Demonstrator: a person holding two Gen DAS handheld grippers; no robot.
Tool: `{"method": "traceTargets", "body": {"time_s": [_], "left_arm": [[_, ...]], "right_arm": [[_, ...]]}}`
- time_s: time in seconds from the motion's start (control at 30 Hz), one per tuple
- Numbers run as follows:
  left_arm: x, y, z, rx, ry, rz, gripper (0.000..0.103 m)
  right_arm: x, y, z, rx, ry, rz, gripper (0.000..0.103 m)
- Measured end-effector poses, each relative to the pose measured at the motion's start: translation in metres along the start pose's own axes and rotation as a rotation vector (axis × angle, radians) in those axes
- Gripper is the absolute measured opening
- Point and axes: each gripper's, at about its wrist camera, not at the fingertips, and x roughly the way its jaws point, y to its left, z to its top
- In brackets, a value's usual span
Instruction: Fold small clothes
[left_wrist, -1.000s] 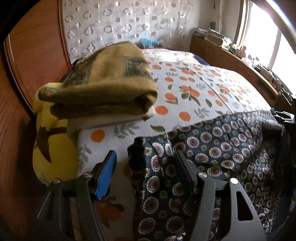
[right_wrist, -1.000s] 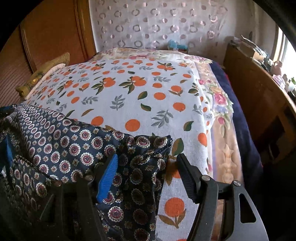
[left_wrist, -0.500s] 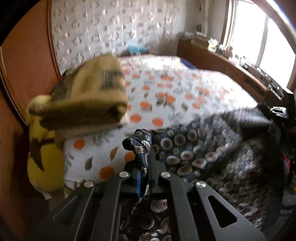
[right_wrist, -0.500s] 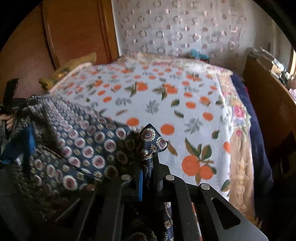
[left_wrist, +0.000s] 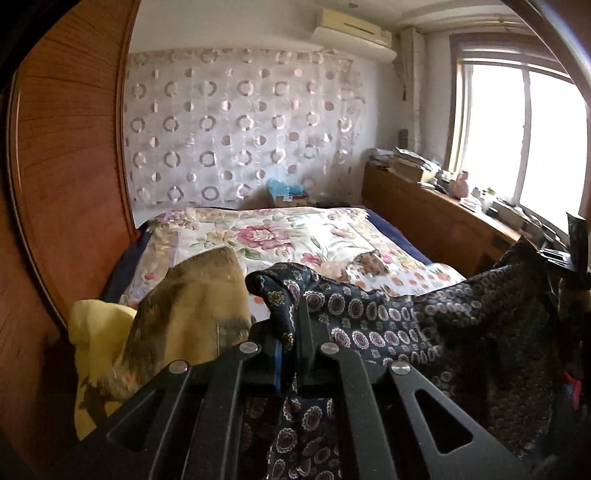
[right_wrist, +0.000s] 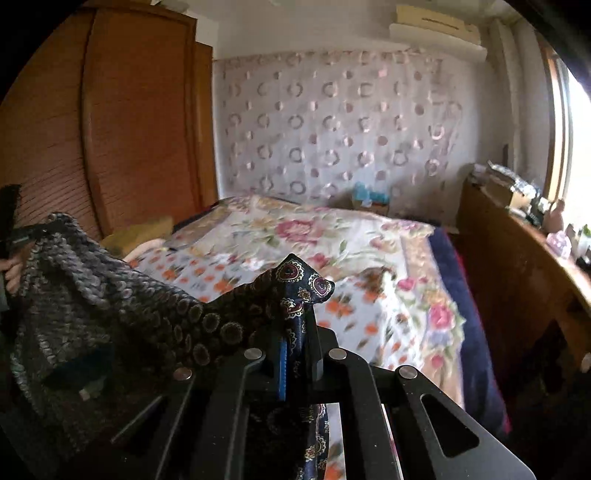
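A dark navy garment with round medallion print (left_wrist: 369, 314) hangs stretched between my two grippers above the bed. My left gripper (left_wrist: 290, 332) is shut on one corner of it. My right gripper (right_wrist: 297, 328) is shut on the other corner (right_wrist: 295, 284). The cloth sags between them and droops below both grippers. The right gripper also shows at the far right of the left wrist view (left_wrist: 572, 258), and the left one at the far left of the right wrist view (right_wrist: 11, 229).
The bed (left_wrist: 295, 236) has a floral and orange-print cover. A folded olive-yellow blanket on a yellow pillow (left_wrist: 192, 306) lies at its left edge by the wooden wardrobe (right_wrist: 129, 129). A cluttered wooden shelf (left_wrist: 443, 199) runs under the window on the right.
Both grippers closed on the garment's corners, then lifted it off the bed. The cameras now look higher, toward the far wall.
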Motion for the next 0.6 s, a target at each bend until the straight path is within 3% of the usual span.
{"method": "traceTargets", "body": {"time_s": [0.2, 0.33, 0.43, 0.47, 0.5, 0.6], "left_arm": [[0.047, 0.014, 0.012, -0.017, 0.052, 0.044, 0.005], [0.078, 0.024, 0.004, -0.033, 0.11, 0.08, 0.008], [0.086, 0.027, -0.008, -0.045, 0.161, 0.076, 0.021], [0.084, 0.027, -0.013, -0.044, 0.16, 0.077, 0.031], [0.082, 0.027, -0.016, -0.043, 0.158, 0.076, 0.042], [0.071, 0.028, -0.027, -0.043, 0.157, 0.062, 0.054]], "right_arm": [[0.045, -0.004, 0.022, 0.024, 0.039, -0.088, 0.006], [0.07, 0.018, 0.024, 0.066, 0.106, -0.125, 0.009], [0.082, 0.028, 0.028, 0.097, 0.177, -0.14, 0.038], [0.083, 0.031, 0.025, 0.098, 0.188, -0.155, 0.043], [0.083, 0.035, 0.023, 0.093, 0.194, -0.168, 0.043], [0.079, 0.048, 0.017, 0.084, 0.2, -0.158, 0.044]]}}
